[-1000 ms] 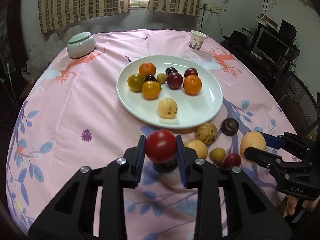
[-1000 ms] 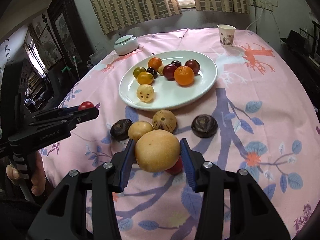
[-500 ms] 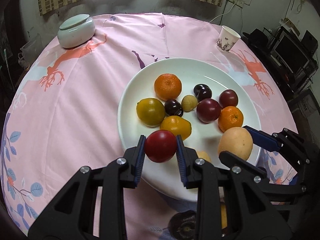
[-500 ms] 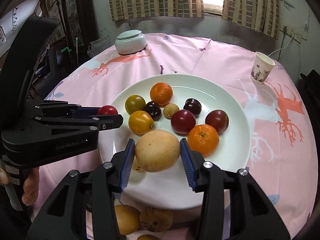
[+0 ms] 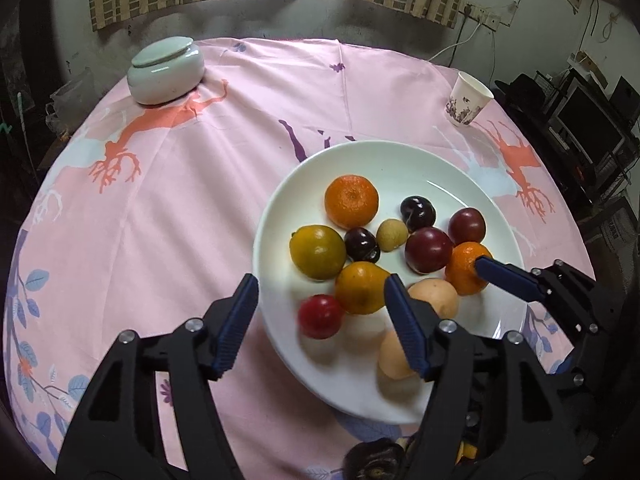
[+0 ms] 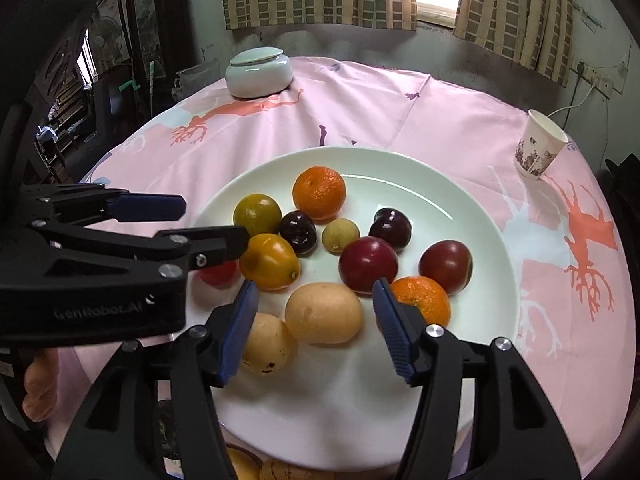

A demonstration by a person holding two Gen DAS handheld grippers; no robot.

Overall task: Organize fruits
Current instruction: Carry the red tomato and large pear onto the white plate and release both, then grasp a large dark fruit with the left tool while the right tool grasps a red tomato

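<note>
A white plate (image 5: 400,160) (image 6: 480,216) on the pink tablecloth holds several fruits: oranges, plums, a longan. My left gripper (image 5: 320,300) is open, jaws wide, above the plate's near-left rim; a small red fruit (image 5: 321,316) (image 6: 219,273) lies on the plate between its fingers. My right gripper (image 6: 314,322) is open; a pale yellow round fruit (image 6: 323,313) (image 5: 434,297) rests on the plate between its fingers. A second pale fruit (image 6: 266,343) lies beside it. Each gripper shows in the other's view.
A pale green lidded jar (image 5: 165,70) (image 6: 258,67) stands at the back left. A paper cup (image 5: 466,98) (image 6: 538,150) stands at the back right. A few more fruits (image 5: 374,460) (image 6: 256,466) lie on the cloth in front of the plate, mostly hidden.
Both grippers opened over the plate. The red fruit left the left gripper and the pale yellow fruit left the right; both now lie on the plate.
</note>
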